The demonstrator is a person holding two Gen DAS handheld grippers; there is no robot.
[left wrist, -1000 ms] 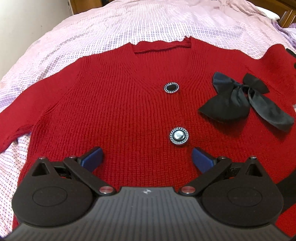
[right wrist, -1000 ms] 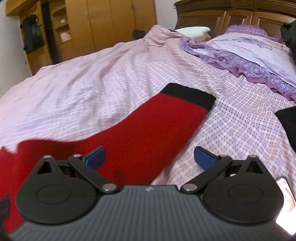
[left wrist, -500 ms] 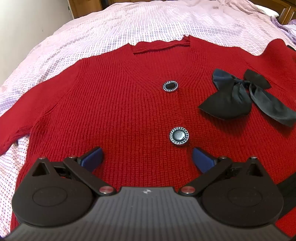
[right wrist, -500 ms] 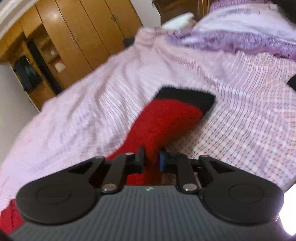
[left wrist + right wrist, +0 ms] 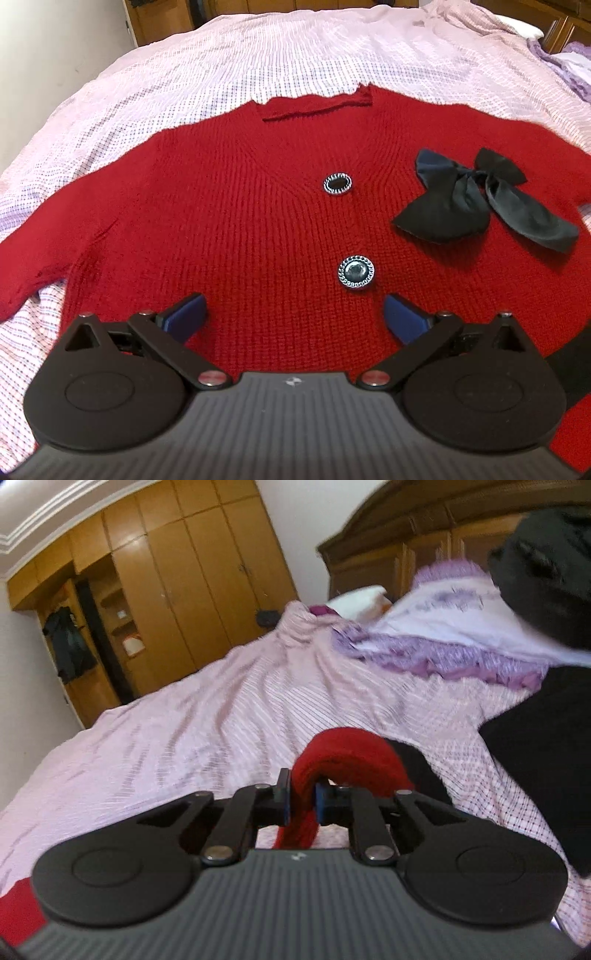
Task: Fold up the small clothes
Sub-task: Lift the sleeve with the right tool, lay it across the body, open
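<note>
A red knit cardigan point(image 5: 229, 206) lies flat, front up, on the pink bedspread point(image 5: 280, 55). It has two round dark buttons point(image 5: 355, 272) and a black bow point(image 5: 476, 199) on its right chest. My left gripper point(image 5: 293, 308) hovers open over the lower front, nothing between its blue pads. In the right wrist view my right gripper point(image 5: 302, 802) is shut on the cardigan's red sleeve point(image 5: 347, 753), which is lifted off the bed and arches over the fingers. Its black cuff hangs behind the fold.
Purple-frilled pillows point(image 5: 454, 635) lie at the bed's head against a dark wooden headboard point(image 5: 399, 542). Black clothing point(image 5: 543, 738) sits on the bed at right. Wooden wardrobes point(image 5: 173, 583) stand beyond the far side, and a white wall point(image 5: 55, 55) borders the bed's left.
My right gripper went from open above the flat sleeve to shut on it, then rose, lifting the sleeve into an arch. The left gripper stayed nearly still and open.
</note>
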